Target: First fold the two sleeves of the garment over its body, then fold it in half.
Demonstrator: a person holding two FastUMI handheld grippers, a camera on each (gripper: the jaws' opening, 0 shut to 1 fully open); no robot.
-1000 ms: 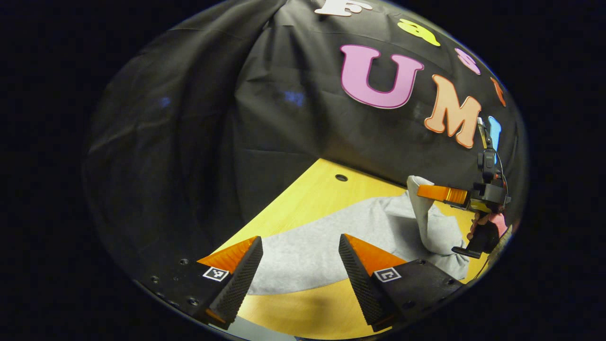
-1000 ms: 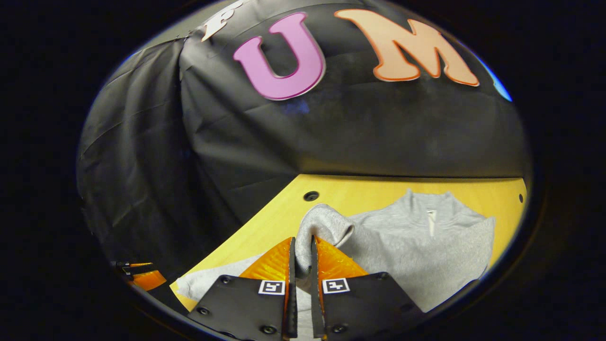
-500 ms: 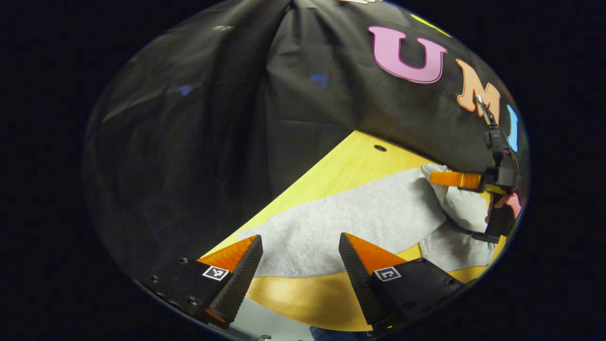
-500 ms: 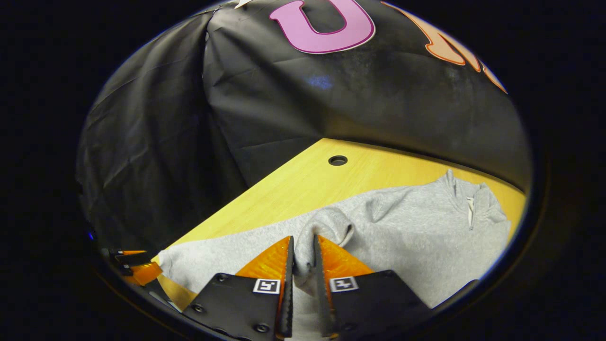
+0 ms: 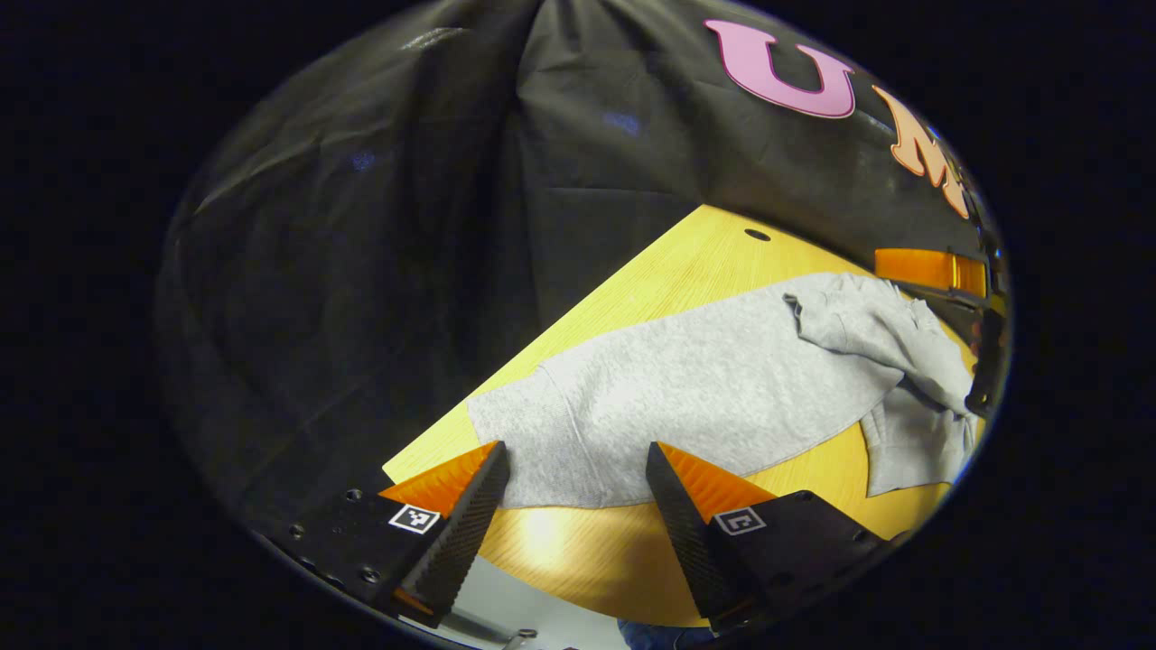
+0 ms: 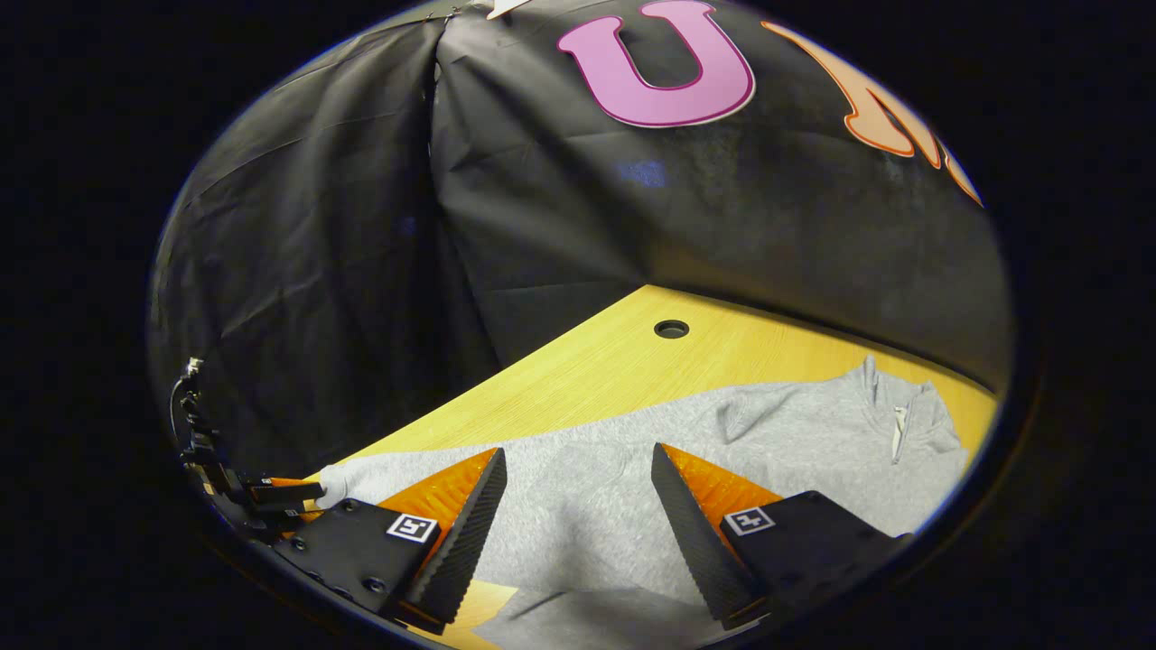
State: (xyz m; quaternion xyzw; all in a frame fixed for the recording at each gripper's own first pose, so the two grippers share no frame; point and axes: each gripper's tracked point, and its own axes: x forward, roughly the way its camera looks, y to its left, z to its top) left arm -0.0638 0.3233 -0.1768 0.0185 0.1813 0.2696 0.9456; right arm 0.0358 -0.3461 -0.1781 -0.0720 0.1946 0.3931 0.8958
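Garment: grey sweatshirt (image 5: 722, 388) lies flat on the yellow wooden table (image 5: 686, 271), running from lower centre to the right edge of the left gripper view; in the right gripper view its collar (image 6: 894, 415) sits at the right of the frame.
Sleeve: one sleeve (image 5: 867, 329) lies folded across the body, at the right of the left gripper view, bunched and wrinkled rather than flat.
Left gripper (image 5: 578, 478): fingers spread wide, holding nothing, hovering over the hem end at the bottom of its own view.
Right gripper (image 6: 578, 492): fingers spread apart, nothing between them, poised above the grey cloth at the bottom of its view.
Handling, as a judgement: fleece looks soft, limp and fairly light; it will sag and crease, not slide stiffly.
Where to grip: likely the cuff of the remaining sleeve, pinching both layers at the thicker ribbed edge.
Risk: a thin pinch may lift one layer only.
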